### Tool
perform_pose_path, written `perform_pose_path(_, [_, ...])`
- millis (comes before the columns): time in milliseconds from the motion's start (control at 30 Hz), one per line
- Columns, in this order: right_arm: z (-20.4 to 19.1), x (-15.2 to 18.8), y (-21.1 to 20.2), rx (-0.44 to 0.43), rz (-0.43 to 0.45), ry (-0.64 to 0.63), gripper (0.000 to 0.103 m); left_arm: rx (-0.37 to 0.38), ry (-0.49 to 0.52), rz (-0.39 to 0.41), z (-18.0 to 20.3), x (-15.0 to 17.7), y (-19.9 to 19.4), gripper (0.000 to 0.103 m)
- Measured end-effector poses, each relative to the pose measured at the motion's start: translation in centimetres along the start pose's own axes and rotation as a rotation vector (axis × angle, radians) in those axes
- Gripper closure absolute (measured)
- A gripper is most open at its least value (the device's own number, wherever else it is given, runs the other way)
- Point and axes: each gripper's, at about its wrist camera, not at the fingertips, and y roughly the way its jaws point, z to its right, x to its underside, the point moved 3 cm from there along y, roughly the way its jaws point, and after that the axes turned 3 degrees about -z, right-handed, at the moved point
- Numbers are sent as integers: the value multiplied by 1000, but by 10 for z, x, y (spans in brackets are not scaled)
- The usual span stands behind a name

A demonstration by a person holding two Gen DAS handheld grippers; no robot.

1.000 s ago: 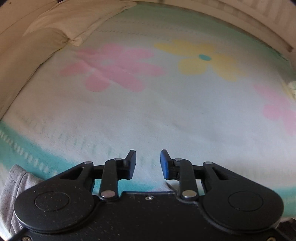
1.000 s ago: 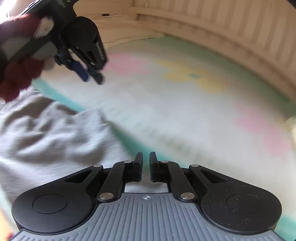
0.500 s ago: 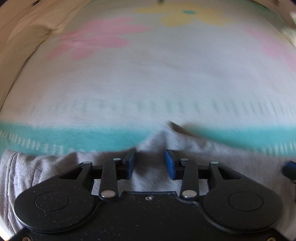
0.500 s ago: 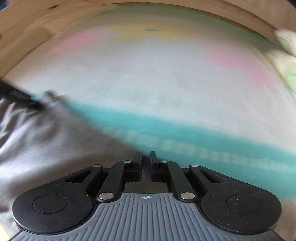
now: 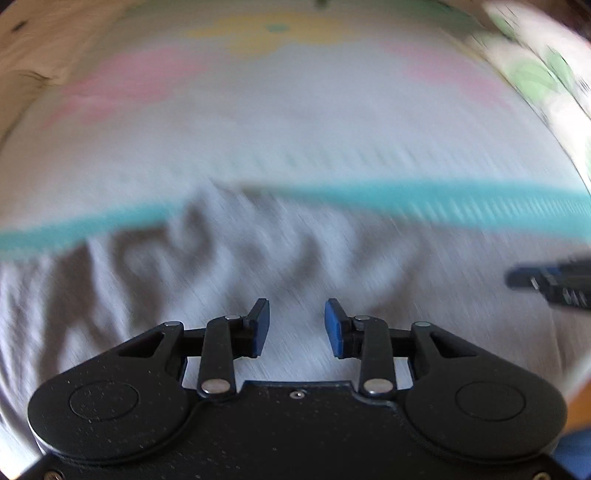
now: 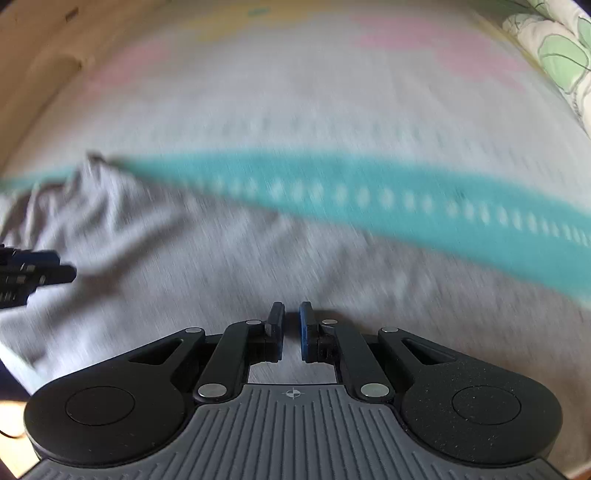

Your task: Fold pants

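both tongs moved over pants.

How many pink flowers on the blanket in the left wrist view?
2, both blurred: one pink flower upper left, one upper right, flanking the yellow flower. More may lie outside the frame.
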Motion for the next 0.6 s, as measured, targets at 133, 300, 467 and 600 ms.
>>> perform_pose_path(133, [6, 31, -11, -7, -58, 33, 95, 24, 47, -63, 11, 41, 10, 58])
perform_pose_path(300, [13, 51, -20, 2, -134, 48, 95, 4, 136, -57, 24, 65, 4, 56])
perform_pose_path(467, [20, 55, -26, -14, -126, 104, 95, 24, 206, -69, 35, 84, -3, 55])
perform_pose_path(600, [43, 43, -43, 20, 1, 240, 94, 78, 140, 28, 37, 73, -19, 55])
